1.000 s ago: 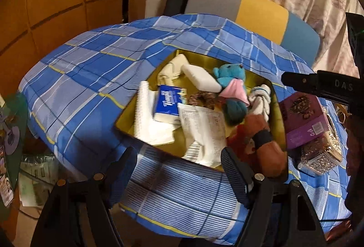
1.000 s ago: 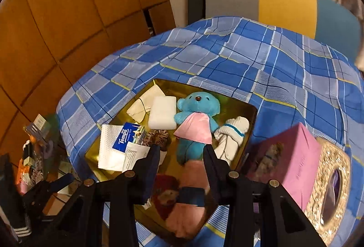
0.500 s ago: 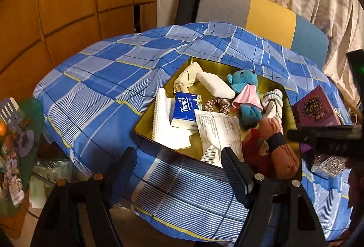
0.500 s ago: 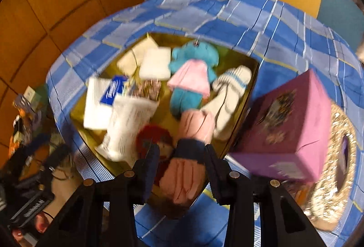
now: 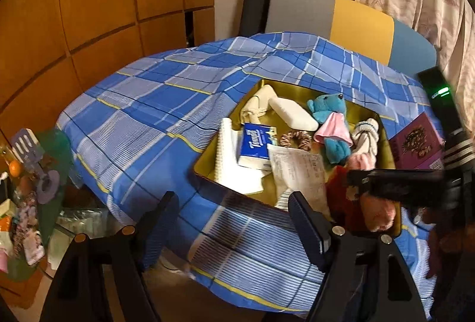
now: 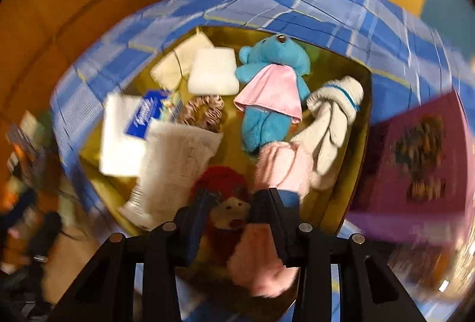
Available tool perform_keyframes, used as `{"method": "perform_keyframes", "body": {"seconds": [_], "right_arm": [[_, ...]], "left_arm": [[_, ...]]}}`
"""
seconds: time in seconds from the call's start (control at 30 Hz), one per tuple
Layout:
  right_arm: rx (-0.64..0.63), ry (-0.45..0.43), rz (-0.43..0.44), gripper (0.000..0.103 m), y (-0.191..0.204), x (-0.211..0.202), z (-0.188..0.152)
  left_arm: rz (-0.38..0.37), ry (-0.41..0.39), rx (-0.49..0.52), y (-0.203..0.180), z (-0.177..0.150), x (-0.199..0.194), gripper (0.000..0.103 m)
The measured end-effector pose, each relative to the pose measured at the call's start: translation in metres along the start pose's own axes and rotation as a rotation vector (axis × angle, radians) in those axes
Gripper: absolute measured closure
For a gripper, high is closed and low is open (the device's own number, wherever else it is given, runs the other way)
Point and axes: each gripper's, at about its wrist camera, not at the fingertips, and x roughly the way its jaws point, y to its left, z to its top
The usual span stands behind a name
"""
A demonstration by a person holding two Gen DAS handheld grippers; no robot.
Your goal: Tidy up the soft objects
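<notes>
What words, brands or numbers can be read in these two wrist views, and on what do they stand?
"Tempo": white script on the blue tissue packet in the gold metal tray, readable in the left view only.
White printed paper bag: lines of print, too small to read.
Purple cardboard box: a floral motif and bottom text, too blurred.
Nothing else legible.

Table w/ blue plaid cloth (image 5: 154, 120); gold tray (image 5: 207, 170) on it, purple box (image 5: 415, 147) beside
</notes>
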Motion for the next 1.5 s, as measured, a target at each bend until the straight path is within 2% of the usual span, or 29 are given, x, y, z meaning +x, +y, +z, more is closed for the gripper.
{"method": "perform_keyframes", "body": {"seconds": [0.03,0.13,0.23,0.43,0.5,0.6,0.8,1.0,1.2,1.37,1.5], "right_arm": [[0.036,-0.025,0.018,0.047,-0.001,-0.008,-0.004],[0.069,-0.11,0.005,0.037,0.004,-0.035,-0.018],[0.067,-0.179,-0.017,0.027,0.013,-0.059,-0.032],[0.057,-0.312,-0.085,0.017,0.024,-0.102,-0.053],[0.071,-0.345,-0.1,0.015,0.024,-0.116,-0.062],[0.097,-0.37,-0.13,0.006,0.023,-0.129,-0.075],[0.15,-0.397,-0.216,0.003,0.019,-0.145,-0.099],[0.243,-0.445,-0.3,0.0,0.011,-0.159,-0.124],[0.244,-0.439,-0.372,0.0,0.012,-0.16,-0.141],[0.311,-0.385,-0.378,0.0,0.005,-0.155,-0.149],[0.343,-0.377,-0.368,0.0,0.003,-0.155,-0.151]], "left_arm": [[0.01,-0.002,0.003,0.0,-0.001,-0.001,0.026],[0.019,0.004,0.007,0.0,-0.006,-0.004,0.026],[-0.005,0.017,0.009,-0.001,-0.009,-0.007,0.026],[-0.029,0.013,0.029,-0.009,-0.014,-0.02,0.026],[-0.032,0.005,0.041,-0.012,-0.015,-0.025,0.026],[-0.038,-0.003,0.064,-0.018,-0.017,-0.034,0.026],[-0.065,0.047,0.092,-0.026,-0.025,-0.041,0.026],[-0.047,0.007,0.115,-0.029,-0.03,-0.058,0.026],[-0.06,-0.018,0.106,-0.027,-0.029,-0.073,0.026],[-0.082,-0.03,0.115,-0.028,-0.028,-0.08,0.026],[-0.108,-0.018,0.121,-0.03,-0.03,-0.081,0.026]]}}
